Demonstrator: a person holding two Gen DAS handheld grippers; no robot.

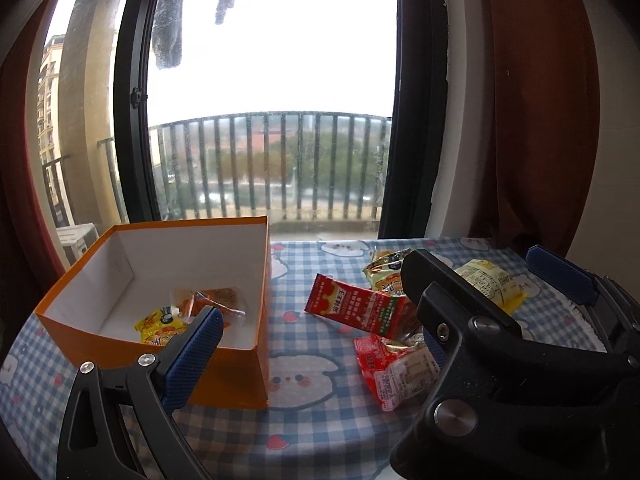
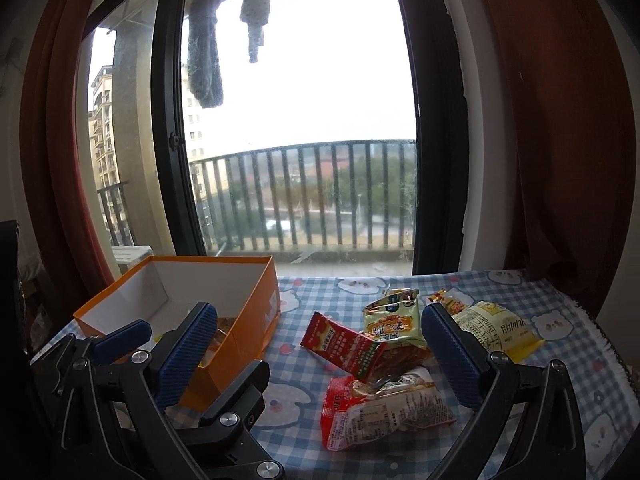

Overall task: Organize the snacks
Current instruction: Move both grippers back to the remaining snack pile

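An orange box [image 1: 236,372] [image 2: 248,320] with a white inside stands at the left of the table. In it lie a yellow packet [image 1: 160,326] and a clear orange packet [image 1: 216,298]. To its right lie loose snacks: a long red sachet [image 1: 352,308] [image 2: 344,344], a red-and-white packet [image 1: 388,368] [image 2: 380,408], a green-yellow packet [image 1: 384,276] [image 2: 394,320] and a pale yellow packet [image 1: 488,284] [image 2: 496,332]. My left gripper [image 1: 316,332] is open by the box's near corner. My right gripper [image 2: 318,316] is open over the loose snacks. The two grippers overlap; neither holds anything.
A blue checked tablecloth [image 2: 296,400] with bear prints covers the table. Behind it are a tall window [image 2: 304,120] with a balcony railing, and a dark red curtain [image 2: 560,160] at the right. The cloth's fringed edge [image 2: 604,344] marks the table's right side.
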